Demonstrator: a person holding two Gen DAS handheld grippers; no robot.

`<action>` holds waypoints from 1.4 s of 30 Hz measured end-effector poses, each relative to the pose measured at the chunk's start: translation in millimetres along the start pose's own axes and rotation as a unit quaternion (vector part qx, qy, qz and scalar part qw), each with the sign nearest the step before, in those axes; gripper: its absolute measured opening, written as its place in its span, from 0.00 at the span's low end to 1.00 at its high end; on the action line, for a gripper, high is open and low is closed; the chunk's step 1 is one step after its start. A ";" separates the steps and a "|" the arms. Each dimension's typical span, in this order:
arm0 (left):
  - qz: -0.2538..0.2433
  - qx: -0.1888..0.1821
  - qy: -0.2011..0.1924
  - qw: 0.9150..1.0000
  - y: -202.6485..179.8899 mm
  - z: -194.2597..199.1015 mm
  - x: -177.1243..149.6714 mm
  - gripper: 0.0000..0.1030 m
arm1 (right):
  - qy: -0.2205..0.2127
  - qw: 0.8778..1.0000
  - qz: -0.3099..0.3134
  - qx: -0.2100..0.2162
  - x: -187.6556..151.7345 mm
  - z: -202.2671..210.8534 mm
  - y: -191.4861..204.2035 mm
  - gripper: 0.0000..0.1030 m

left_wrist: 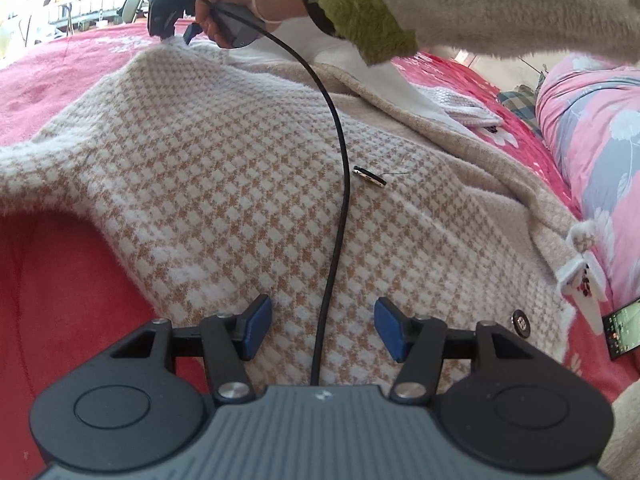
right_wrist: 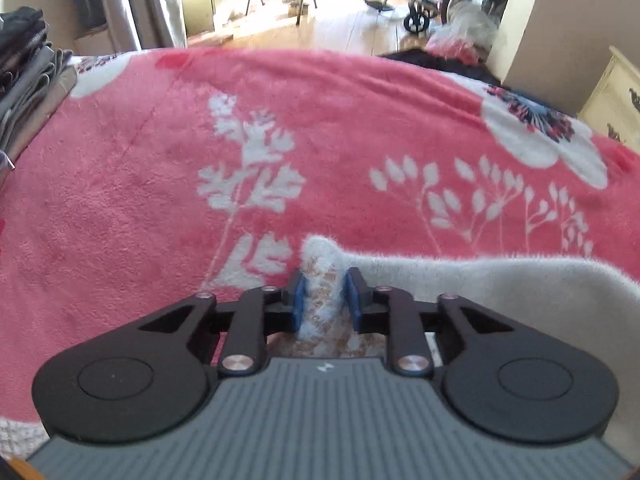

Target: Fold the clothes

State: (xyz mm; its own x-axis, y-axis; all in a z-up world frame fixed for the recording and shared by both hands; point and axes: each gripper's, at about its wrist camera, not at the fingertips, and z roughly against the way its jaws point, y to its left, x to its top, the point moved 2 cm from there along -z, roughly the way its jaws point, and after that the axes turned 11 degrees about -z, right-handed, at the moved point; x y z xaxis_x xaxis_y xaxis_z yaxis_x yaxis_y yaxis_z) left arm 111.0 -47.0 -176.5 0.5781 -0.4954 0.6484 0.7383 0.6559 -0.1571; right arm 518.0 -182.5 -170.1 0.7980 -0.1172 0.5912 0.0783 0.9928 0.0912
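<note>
Item: fuzzy cream-and-tan houndstooth knitted jacket (left_wrist: 224,168), spread flat on a bed under a pink fleece blanket with white plant and flower prints (right_wrist: 160,168). Dark round buttons show on the jacket front, one near the middle (left_wrist: 370,176), one at the lower edge (left_wrist: 520,323).

Left gripper (left_wrist: 323,328): blue-padded fingers (left_wrist: 256,326) apart, hovering above the jacket's lower front, nothing between them but a black cable (left_wrist: 338,208) running up over the fabric.

Right gripper (right_wrist: 325,298): blue-padded fingers (right_wrist: 298,300) drawn close, clamped on a raised fold at the jacket's far edge. In the left wrist view this gripper (left_wrist: 188,36) sits at the far end of the garment, held by a hand (left_wrist: 228,4) in a fluffy cream sleeve with green cuff (left_wrist: 352,16).

Surroundings: pink and grey floral quilt (left_wrist: 592,128) on the right; stack of folded dark and grey clothes (right_wrist: 28,64) at the bed's left edge; phone with lit screen (left_wrist: 624,330) beside the jacket's hem.
</note>
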 end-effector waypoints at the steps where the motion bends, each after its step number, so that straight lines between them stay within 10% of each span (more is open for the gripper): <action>1: 0.002 0.000 -0.001 1.000 0.3 1.1 -0.7 0.57 | -0.012 1.000 -0.004 0.017 0.9 11.6 -0.3 0.25; 4: 0.011 -0.008 -0.003 1.000 3.3 5.0 -2.9 0.57 | -0.043 0.995 -0.006 0.089 0.0 61.4 1.3 0.26; 10: 0.014 -0.013 -0.001 1.000 3.4 10.3 -7.1 0.57 | 0.111 0.964 0.118 0.209 -60.4 107.4 58.0 0.43; 18: 0.014 -0.007 -0.003 1.000 -2.6 24.2 -14.0 0.57 | 0.085 0.969 0.144 0.180 -103.4 82.1 91.1 0.55; 30: 0.064 -0.011 -0.083 0.994 13.5 99.8 -28.2 0.58 | -0.120 0.982 -0.046 0.139 -68.9 274.7 -104.0 0.55; 42: -0.019 0.041 -0.017 0.999 -1.1 65.6 -4.1 0.58 | 0.027 0.983 -0.110 0.144 -219.4 281.4 -180.5 0.46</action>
State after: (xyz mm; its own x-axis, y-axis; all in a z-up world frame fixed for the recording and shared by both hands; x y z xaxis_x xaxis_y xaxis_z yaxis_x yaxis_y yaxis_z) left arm 84.9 -8.3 -130.1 0.5363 -0.5022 0.6783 0.7277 0.6823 -0.0703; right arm 160.7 -343.5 -90.8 0.8117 -0.3184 0.4896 0.0852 0.8939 0.4400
